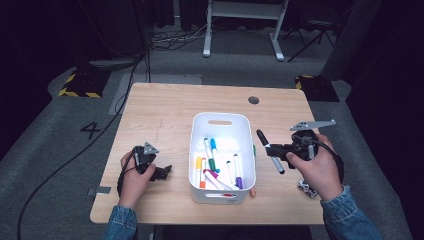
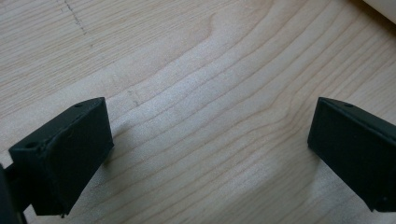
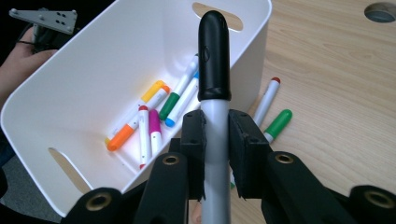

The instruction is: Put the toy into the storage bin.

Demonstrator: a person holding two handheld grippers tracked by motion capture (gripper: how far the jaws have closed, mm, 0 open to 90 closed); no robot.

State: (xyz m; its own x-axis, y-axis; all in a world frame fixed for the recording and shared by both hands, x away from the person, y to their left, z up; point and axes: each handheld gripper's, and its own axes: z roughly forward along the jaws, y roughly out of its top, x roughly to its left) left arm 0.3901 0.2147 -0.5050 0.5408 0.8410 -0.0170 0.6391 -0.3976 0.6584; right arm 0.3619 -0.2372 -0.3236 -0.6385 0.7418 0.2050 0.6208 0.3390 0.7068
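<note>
A white bin [image 1: 220,116] stands mid-table with several coloured markers [image 1: 214,162] lying in it. To its right, above the wood, my right gripper [image 1: 270,148] is shut on a marker with a black cap [image 1: 261,135]. In the right gripper view the jaws [image 3: 215,135] pinch the white barrel just under the black cap [image 3: 214,56], which points toward the bin [image 3: 93,70]. My left gripper [image 1: 161,172] rests low at the table's left. Its jaws [image 2: 210,149] stand wide apart over bare wood with nothing between them.
A red-capped marker [image 3: 266,100] and a green-capped marker [image 3: 279,123] lie on the table against the bin's right side. A small chequered object [image 1: 306,187] sits by the right wrist. A cable hole [image 1: 253,100] is at the back of the table.
</note>
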